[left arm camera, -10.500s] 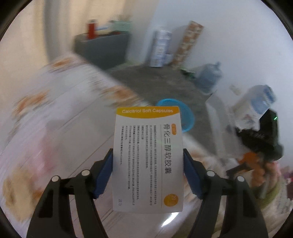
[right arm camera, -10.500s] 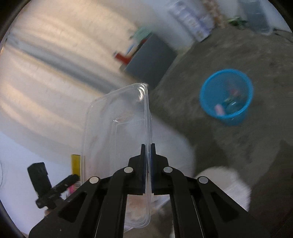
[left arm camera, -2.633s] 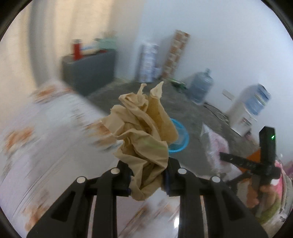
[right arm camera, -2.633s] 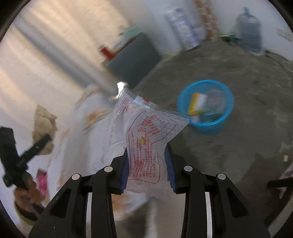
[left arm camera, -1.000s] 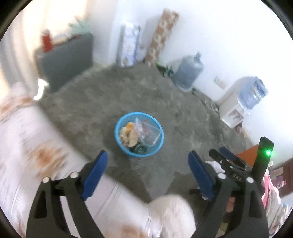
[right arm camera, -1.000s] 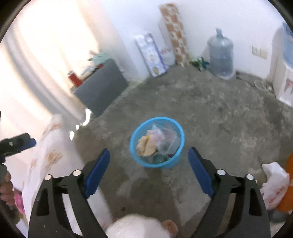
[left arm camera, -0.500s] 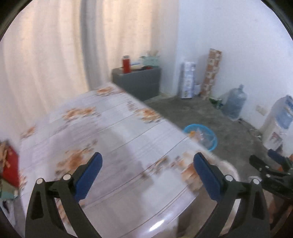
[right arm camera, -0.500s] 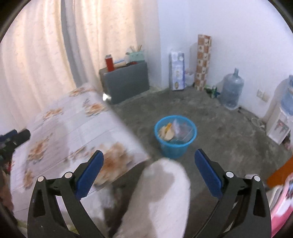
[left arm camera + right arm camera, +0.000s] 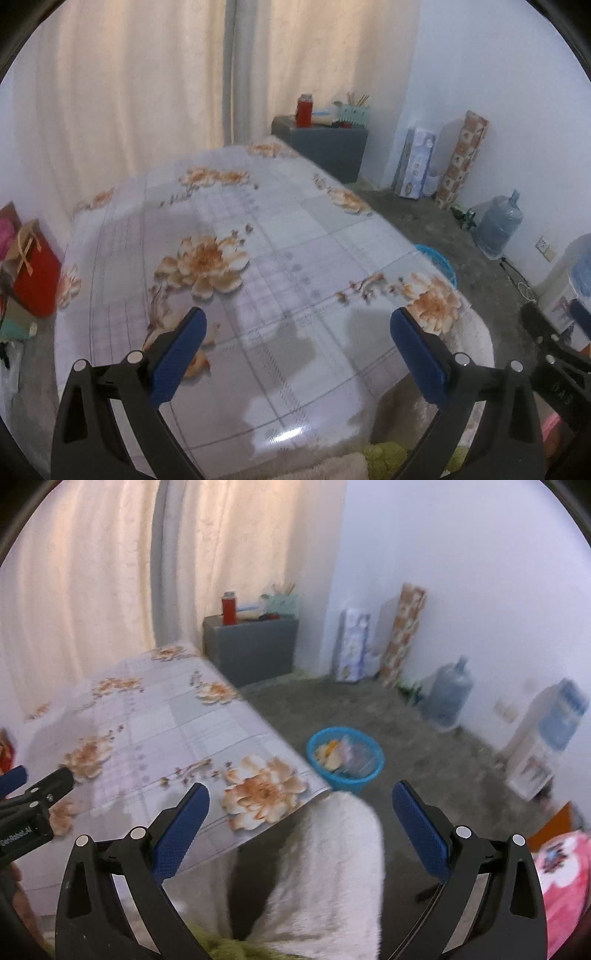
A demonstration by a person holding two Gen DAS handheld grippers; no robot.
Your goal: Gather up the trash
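On my feeds both grippers are spread wide with nothing between the blue pads. The left gripper (image 9: 295, 345) hangs over the floral table (image 9: 258, 258), and the right gripper (image 9: 301, 825) sits off the table's near corner, over something white and fluffy (image 9: 332, 867) that I honestly can't identify.

The trash is all in the blue basket (image 9: 345, 760) on the gray floor, just past the table's right edge. From the right wrist I can see a heap in it, something yellowish (image 9: 328, 755) and some clear plastic (image 9: 360, 757), but it's blurry, so I can't name individual pieces. From the left wrist the table edge hides most of the basket and only a sliver of its rim (image 9: 439, 258) pokes out.

Beyond the table there's a gray cabinet (image 9: 325, 147) by the curtains with a red bottle (image 9: 304, 110) on top. A water jug (image 9: 498, 230) stands by the wall, farther from the table than the basket. A red gift bag (image 9: 35, 273) is cut off at the table's left side.
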